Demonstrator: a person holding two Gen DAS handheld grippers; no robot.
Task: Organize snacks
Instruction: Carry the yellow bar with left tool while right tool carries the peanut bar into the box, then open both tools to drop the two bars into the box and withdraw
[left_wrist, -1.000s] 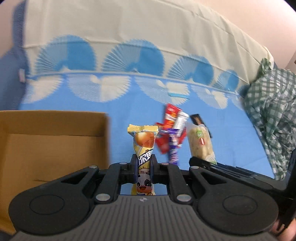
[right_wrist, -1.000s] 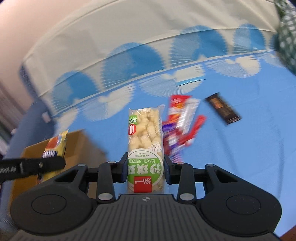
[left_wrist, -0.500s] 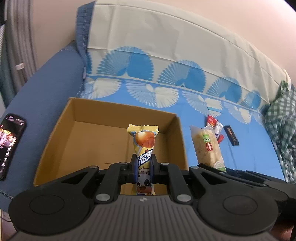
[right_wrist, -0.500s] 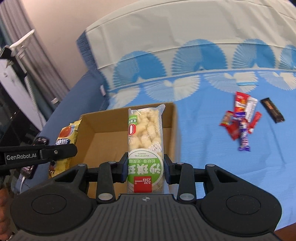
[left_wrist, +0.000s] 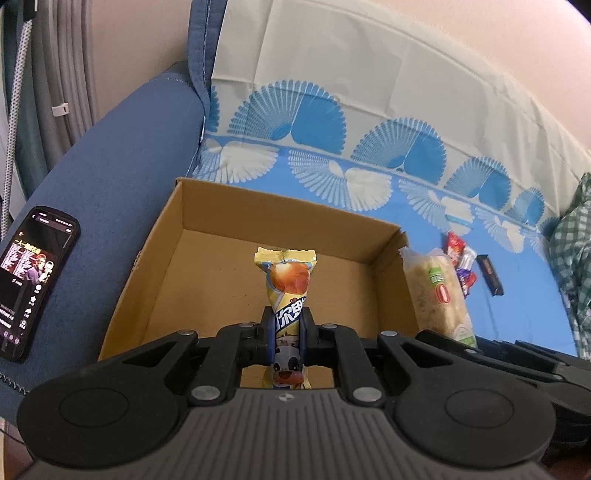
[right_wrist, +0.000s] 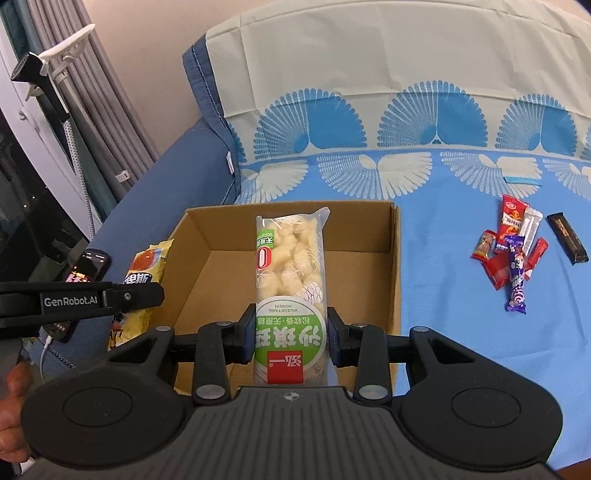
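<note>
Yellow snack packet (left_wrist: 287, 291) clamped in left tongs (left_wrist: 287, 334), above cardboard box (left_wrist: 207, 280)

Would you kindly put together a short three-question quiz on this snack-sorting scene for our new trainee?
1. True or false: the cardboard box already has snacks lying on its floor.
2. Which gripper holds the long clear pack with the green label? A) left gripper B) right gripper C) neither
3. Fill in: the loose wrapped snacks lie on the blue ____, outside the box.

Key:
1. False; the visible floor is bare, and the yellow packet is in the left gripper's grip.
2. B.
3. Sheet; a dark bar lies beside them.
</note>
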